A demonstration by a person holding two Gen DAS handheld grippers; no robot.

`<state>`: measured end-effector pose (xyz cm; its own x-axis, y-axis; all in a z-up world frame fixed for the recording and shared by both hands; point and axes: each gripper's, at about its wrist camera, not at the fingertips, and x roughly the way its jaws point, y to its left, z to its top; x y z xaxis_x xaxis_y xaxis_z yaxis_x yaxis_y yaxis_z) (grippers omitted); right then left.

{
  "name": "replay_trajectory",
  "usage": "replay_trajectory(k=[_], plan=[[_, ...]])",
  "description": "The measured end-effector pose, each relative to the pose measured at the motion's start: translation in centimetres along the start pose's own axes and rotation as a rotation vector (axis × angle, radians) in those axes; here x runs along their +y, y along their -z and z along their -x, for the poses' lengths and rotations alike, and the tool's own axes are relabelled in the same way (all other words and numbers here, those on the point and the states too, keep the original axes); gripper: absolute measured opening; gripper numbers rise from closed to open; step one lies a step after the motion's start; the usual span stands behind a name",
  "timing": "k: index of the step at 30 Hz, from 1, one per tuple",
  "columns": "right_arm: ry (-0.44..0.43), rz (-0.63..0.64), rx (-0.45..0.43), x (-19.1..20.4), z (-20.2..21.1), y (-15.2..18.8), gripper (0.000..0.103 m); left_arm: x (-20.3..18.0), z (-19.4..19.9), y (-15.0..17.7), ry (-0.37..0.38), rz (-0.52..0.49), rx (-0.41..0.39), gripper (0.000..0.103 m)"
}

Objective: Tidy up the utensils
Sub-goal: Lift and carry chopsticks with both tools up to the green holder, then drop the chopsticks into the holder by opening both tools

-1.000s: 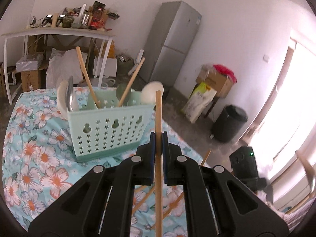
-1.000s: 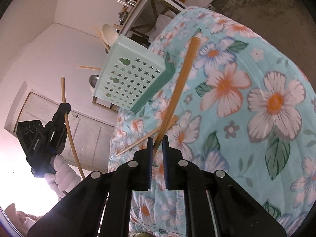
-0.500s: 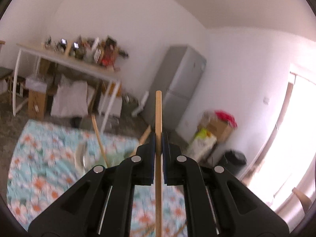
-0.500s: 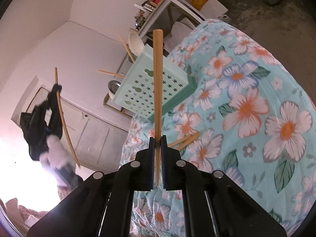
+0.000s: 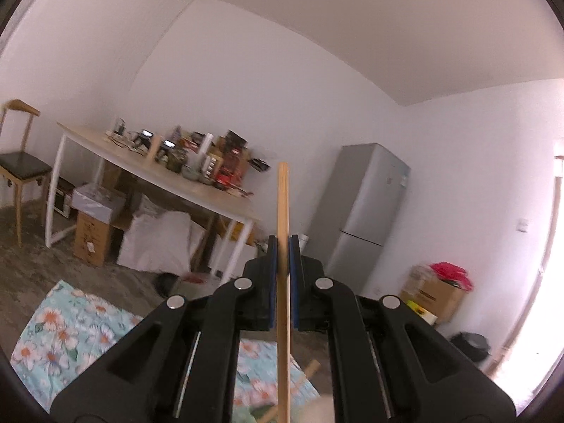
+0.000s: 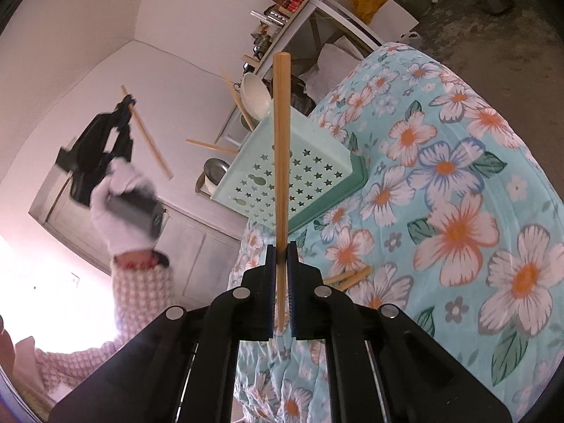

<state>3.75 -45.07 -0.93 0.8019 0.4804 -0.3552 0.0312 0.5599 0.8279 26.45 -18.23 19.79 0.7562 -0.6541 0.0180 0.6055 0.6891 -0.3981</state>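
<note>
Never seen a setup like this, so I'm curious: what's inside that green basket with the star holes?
Poking out of the green basket are a white ladle, a metal ladle and wooden chopsticks. Its wall hides their lower ends and anything lying deeper.

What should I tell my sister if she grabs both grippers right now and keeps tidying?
Left gripper: shut on a chopstick, lifted high, facing the room.
Right gripper: shut on another chopstick, upright in front of the green basket.
The basket stands on the flowered cloth and already holds chopsticks, a white spoon and a metal spoon.
Left to do: put both held chopsticks in the basket, then collect the loose chopsticks lying on the cloth.
</note>
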Motion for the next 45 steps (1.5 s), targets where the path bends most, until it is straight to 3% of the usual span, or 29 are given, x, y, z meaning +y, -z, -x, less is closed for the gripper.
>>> replay_trajectory(k=[3,8,17,19,22,25,36,41,45], plan=[[0.004,-0.009,0.001,-0.6,-0.2,-0.4,0.006,0.6,-3.5,1.2,-0.052,-0.019,0.010,0.006],[0.010,-0.023,0.004,-1.5,-0.4,-0.8,0.006,1.5,-6.8,4.1,-0.116,-0.059,0.099,0.006],[0.009,-0.041,0.007,-2.2,-0.5,-0.5,0.006,2.3,-5.7,5.8,-0.138,-0.080,0.126,0.006],[0.009,-0.039,0.003,-2.0,-0.5,-0.6,0.006,2.2,-4.6,5.6,-0.133,-0.081,0.124,0.010],[0.007,-0.027,-0.004,-1.4,-0.2,-0.5,0.006,2.0,-2.6,5.2,-0.140,-0.084,0.115,0.032],[0.007,-0.007,-0.016,-0.5,0.0,-0.4,0.006,2.1,0.0,4.8,-0.143,-0.081,0.109,0.041],[-0.010,0.122,-0.131,5.6,3.0,-2.3,0.006,1.8,11.8,5.5,-0.122,-0.153,0.136,0.068],[-0.017,0.214,-0.220,9.7,3.9,-5.4,0.006,3.4,17.5,7.2,-0.190,-0.197,0.152,0.081],[-0.001,0.291,-0.290,13.1,2.9,-8.5,0.006,5.3,20.1,9.2,-0.231,-0.183,0.215,0.084]])
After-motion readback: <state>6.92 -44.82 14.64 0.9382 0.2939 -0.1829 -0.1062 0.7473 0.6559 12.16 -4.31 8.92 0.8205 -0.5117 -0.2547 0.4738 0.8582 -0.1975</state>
